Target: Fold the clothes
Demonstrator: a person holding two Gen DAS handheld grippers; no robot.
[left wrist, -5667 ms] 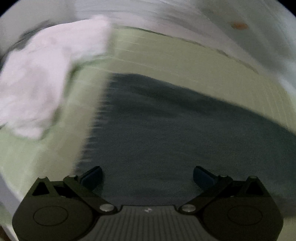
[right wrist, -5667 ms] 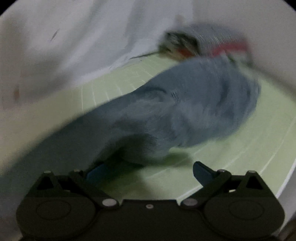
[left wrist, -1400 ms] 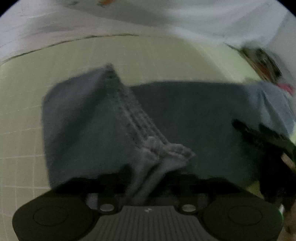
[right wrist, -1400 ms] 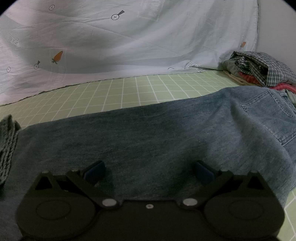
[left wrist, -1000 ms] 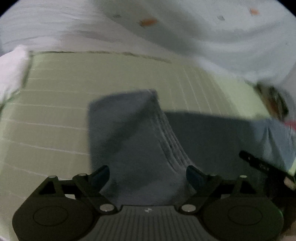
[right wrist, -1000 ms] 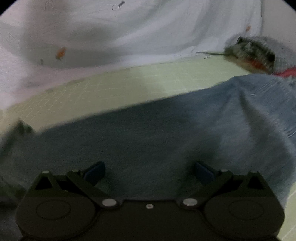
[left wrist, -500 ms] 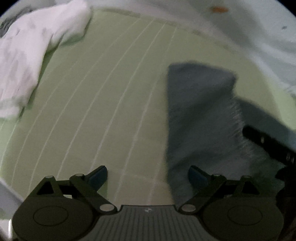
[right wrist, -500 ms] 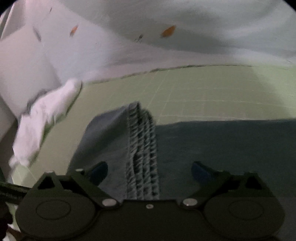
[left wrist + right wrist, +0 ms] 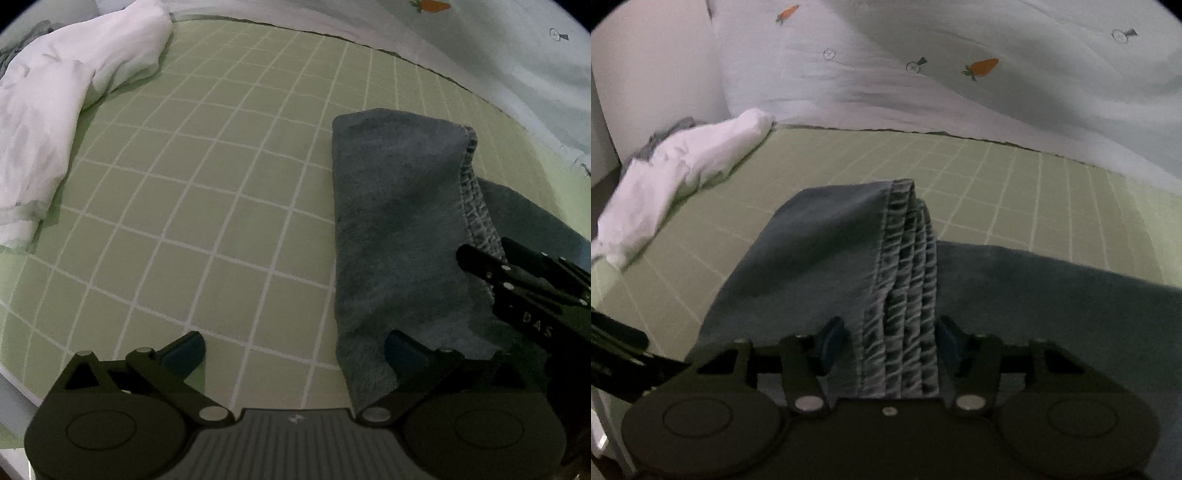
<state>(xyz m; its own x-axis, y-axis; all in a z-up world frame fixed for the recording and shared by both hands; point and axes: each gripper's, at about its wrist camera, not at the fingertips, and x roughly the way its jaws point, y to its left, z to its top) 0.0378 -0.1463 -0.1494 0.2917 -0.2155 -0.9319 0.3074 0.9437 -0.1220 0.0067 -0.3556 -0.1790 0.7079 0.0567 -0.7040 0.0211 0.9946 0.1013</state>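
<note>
Since a second earlier, our right gripper (image 9: pixel 890 345) clamped the jeans (image 9: pixel 820 236) hem on the bed (image 9: pixel 207 177); left gripper (image 9: pixel 291 350) gaped empty. Stacked hems could have slipped, spoiling our fold.

The left tongs (image 9: pixel 293 349), clamped on the jeans' hem 1.4 seconds ago, have let go and now gape over the green checked sheet (image 9: pixel 207 192). The right tongs (image 9: pixel 888 345), wide apart until half a second ago, have closed around the stacked hems (image 9: pixel 905 295) of the jeans (image 9: pixel 820 258).
</note>
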